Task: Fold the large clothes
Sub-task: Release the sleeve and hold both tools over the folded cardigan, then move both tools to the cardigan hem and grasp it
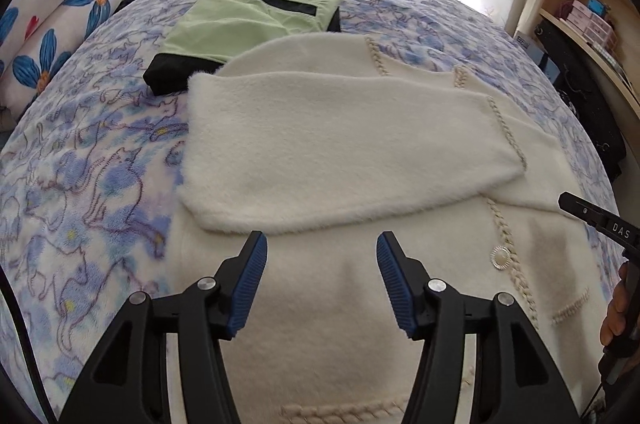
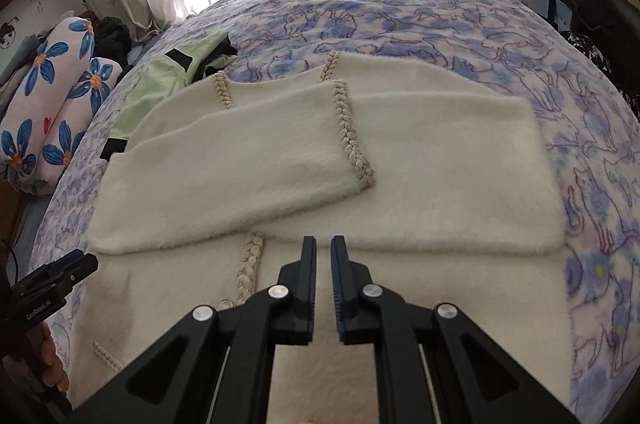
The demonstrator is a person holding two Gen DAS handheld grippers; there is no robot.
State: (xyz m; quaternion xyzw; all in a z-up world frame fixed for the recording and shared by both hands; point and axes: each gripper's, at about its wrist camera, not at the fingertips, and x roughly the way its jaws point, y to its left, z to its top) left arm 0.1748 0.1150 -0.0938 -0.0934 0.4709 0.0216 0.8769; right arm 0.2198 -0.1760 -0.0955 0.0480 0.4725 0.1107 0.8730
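A cream fuzzy cardigan (image 1: 340, 151) with braided trim lies flat on the bed, both sleeves folded across its chest; it also shows in the right wrist view (image 2: 280, 167). My left gripper (image 1: 322, 244) is open and empty, hovering just above the cardigan's lower body, below the folded sleeve. My right gripper (image 2: 323, 248) is nearly shut with a narrow gap, holding nothing, above the cardigan just below the sleeves. The right gripper shows at the right edge of the left wrist view (image 1: 592, 216); the left gripper shows at the left edge of the right wrist view (image 2: 52, 280).
A folded light-green and black garment (image 1: 248, 19) lies beyond the cardigan on the blue-and-lilac bedspread (image 1: 80, 183). Rolled floral bedding (image 1: 56, 23) sits at the left. Wooden shelves (image 1: 592, 15) stand at the right. Curtained windows are behind the bed.
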